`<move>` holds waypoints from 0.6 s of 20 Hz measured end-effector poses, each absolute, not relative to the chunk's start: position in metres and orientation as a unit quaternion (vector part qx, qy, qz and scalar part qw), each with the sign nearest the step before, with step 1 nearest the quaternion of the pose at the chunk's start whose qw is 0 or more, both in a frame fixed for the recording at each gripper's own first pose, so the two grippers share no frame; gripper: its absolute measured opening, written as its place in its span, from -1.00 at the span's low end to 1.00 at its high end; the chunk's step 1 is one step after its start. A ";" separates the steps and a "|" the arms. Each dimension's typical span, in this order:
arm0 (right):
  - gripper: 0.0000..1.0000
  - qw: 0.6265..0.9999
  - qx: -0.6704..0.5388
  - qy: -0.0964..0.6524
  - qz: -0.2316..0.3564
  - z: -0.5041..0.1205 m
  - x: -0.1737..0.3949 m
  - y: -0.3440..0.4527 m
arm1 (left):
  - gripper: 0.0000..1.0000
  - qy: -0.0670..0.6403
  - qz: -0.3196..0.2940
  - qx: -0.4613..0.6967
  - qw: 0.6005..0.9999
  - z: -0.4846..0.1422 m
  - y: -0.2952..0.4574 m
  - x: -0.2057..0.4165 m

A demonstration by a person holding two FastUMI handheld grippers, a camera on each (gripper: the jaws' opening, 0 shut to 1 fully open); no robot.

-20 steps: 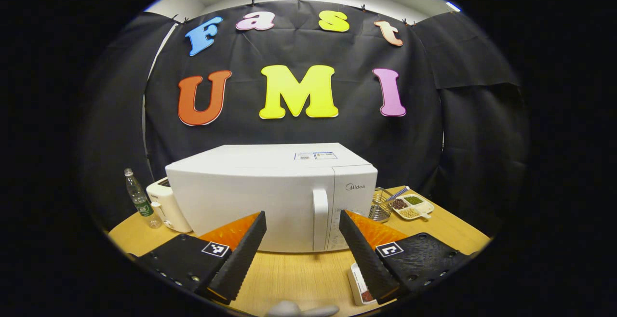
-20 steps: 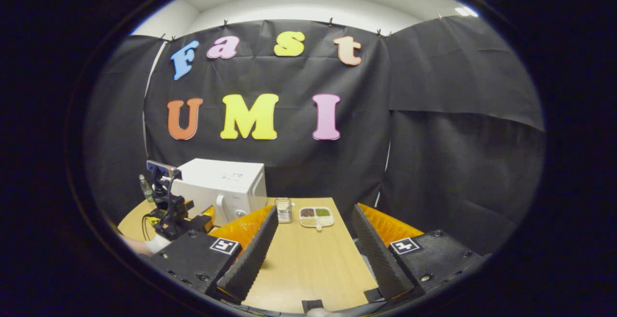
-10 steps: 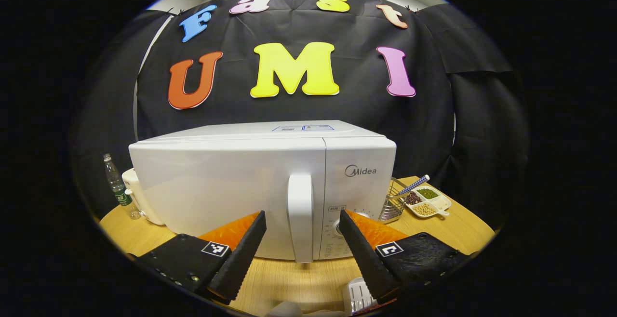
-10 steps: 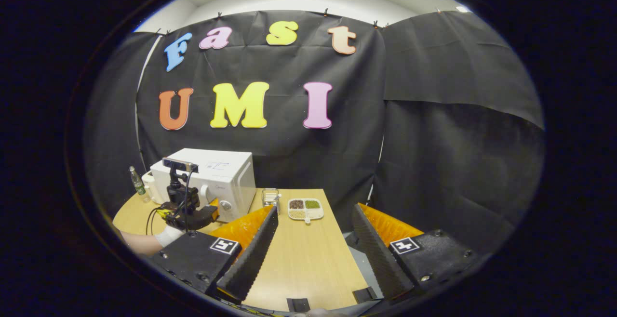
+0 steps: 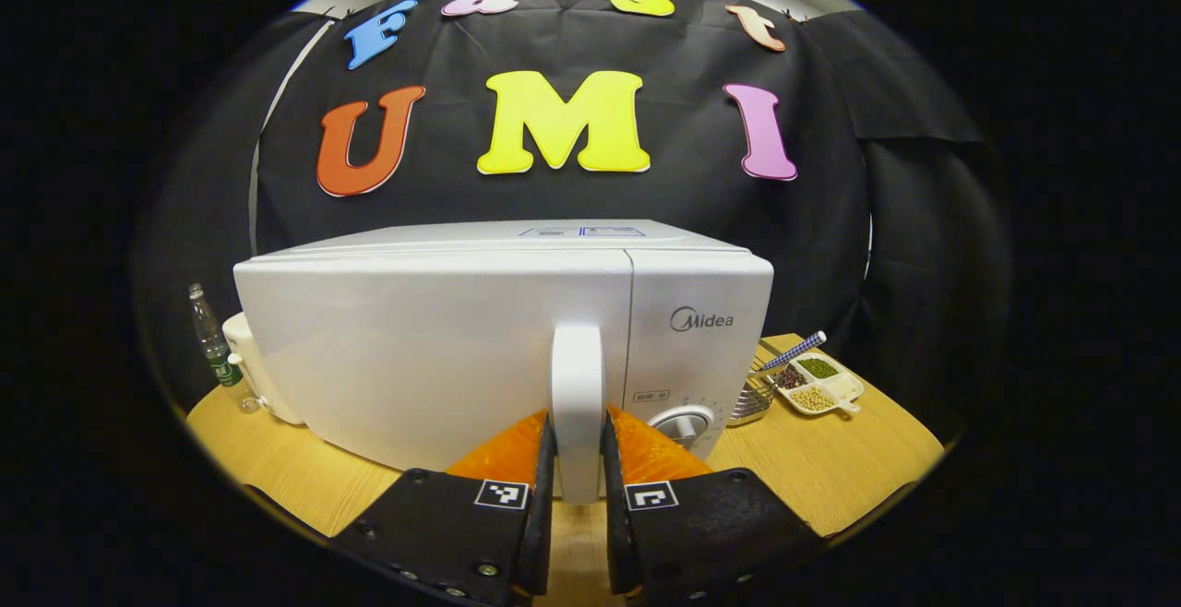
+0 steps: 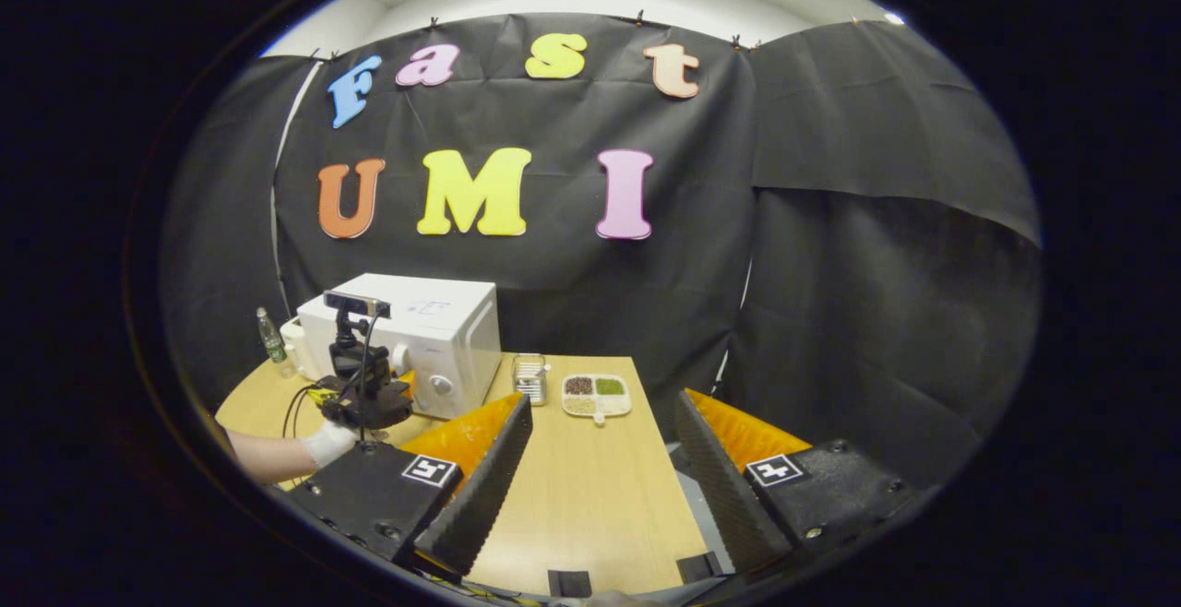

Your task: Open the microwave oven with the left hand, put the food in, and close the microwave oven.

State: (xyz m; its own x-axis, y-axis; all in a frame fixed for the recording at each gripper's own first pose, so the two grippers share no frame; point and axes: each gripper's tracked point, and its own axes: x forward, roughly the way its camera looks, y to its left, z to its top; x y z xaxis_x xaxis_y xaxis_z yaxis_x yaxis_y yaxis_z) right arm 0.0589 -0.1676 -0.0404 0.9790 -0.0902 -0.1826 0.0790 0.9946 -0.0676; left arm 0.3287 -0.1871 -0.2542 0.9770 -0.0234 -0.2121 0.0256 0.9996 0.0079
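Observation:
A white microwave oven [image 5: 434, 349] stands on the wooden table [image 5: 830, 469], its door shut. My left gripper [image 5: 577, 469] is shut on the vertical white door handle [image 5: 577, 386], one finger on each side of its lower part. In the right gripper view the microwave oven [image 6: 434, 335] sits far off at the left, with the left gripper [image 6: 369, 395] and a gloved hand [image 6: 328, 446] in front of it. My right gripper [image 6: 600, 487] hangs open over the table's near right part with nothing between its fingers. I cannot pick out the food for certain.
A divided white dish of beans [image 5: 817, 386] and a wire basket [image 5: 752, 390] stand right of the microwave. A plastic bottle [image 5: 210, 339] and a white toaster [image 5: 254, 376] stand to its left. The table's right edge [image 6: 669, 459] runs beside my right gripper.
My left gripper moved in to the microwave and its fingers went from wide open to shut on the door handle. The right gripper stayed open, shifting only slightly.

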 end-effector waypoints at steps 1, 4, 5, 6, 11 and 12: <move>0.99 0.994 -0.029 0.095 -0.042 -0.043 0.057 -0.167 | -0.61 0.105 -0.010 0.007 0.994 -0.255 -0.187 0.329; 0.99 0.994 -0.029 0.097 -0.046 -0.044 0.050 -0.170 | -0.70 0.105 -0.011 0.012 0.994 -0.255 -0.185 0.326; 0.99 0.994 -0.031 0.097 -0.049 -0.044 0.049 -0.170 | -0.91 0.108 -0.015 0.008 0.994 -0.255 -0.185 0.326; 0.99 0.994 -0.032 0.097 -0.050 -0.043 0.047 -0.172 | -0.75 0.109 -0.017 0.007 0.994 -0.255 -0.185 0.326; 0.98 0.994 -0.031 0.090 -0.049 -0.037 0.041 -0.169 | -0.75 0.120 -0.021 0.004 0.992 -0.255 -0.185 0.324; 0.98 0.994 -0.031 0.089 -0.047 -0.036 0.042 -0.167 | -0.75 0.122 -0.024 0.005 0.992 -0.256 -0.184 0.324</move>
State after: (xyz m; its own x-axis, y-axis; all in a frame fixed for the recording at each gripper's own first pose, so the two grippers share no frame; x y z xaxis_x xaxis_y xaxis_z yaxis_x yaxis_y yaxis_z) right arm 0.0415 -0.1671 -0.0359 0.9798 -0.0982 -0.1742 0.0871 0.9937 -0.0702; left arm 0.3237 -0.1845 -0.2558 0.9689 -0.0455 -0.2432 0.0480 0.9988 0.0044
